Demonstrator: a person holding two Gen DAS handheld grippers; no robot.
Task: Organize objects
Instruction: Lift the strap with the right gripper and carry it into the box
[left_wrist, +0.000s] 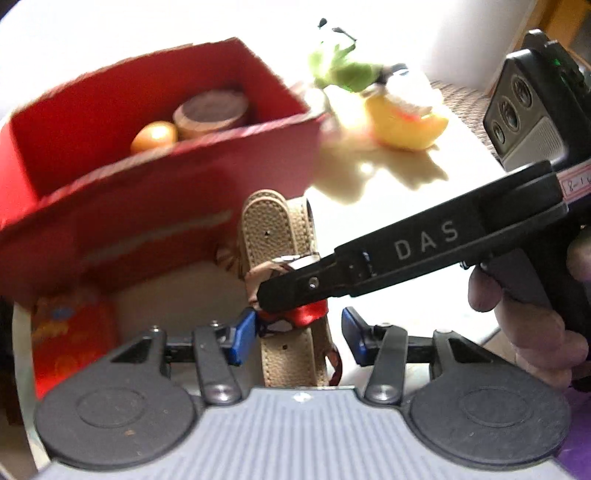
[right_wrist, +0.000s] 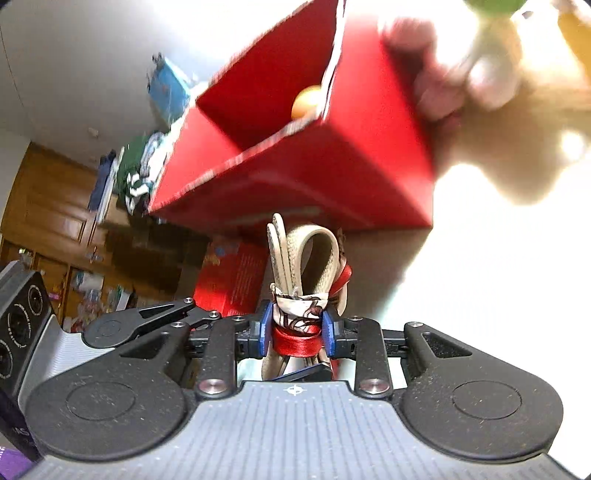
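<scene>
Right gripper (right_wrist: 299, 332): blue pads pressed against both sides of a folded beige stitched leather strap (right_wrist: 314, 251), bundled with a red-and-white patterned silk scarf (right_wrist: 301, 319) wound round its middle. Bundle held upright, loop end pointing away, just in front of an open red cardboard box (right_wrist: 314, 162). Same grip visible from the left wrist view, where the long black finger marked "DAS" reaches in from the right and clamps over the scarf knot (left_wrist: 295, 314), with a hand (left_wrist: 532, 325) wrapped round the handle.

Left gripper (left_wrist: 298, 334): blue pads spread apart, one on each side of the strap (left_wrist: 273, 236), neither clearly touching it.

Inside the box (left_wrist: 110, 206): a small orange round fruit (left_wrist: 154, 136) and a brown round lidded tin (left_wrist: 212, 112), side by side near the far wall. Beyond the box, on the white tabletop (left_wrist: 388, 206): a yellow plush toy (left_wrist: 402, 123) and a green plush toy (left_wrist: 343, 70), close together, both blurred. Lower left of the box: a red printed carton (left_wrist: 72, 339), partly hidden.
</scene>
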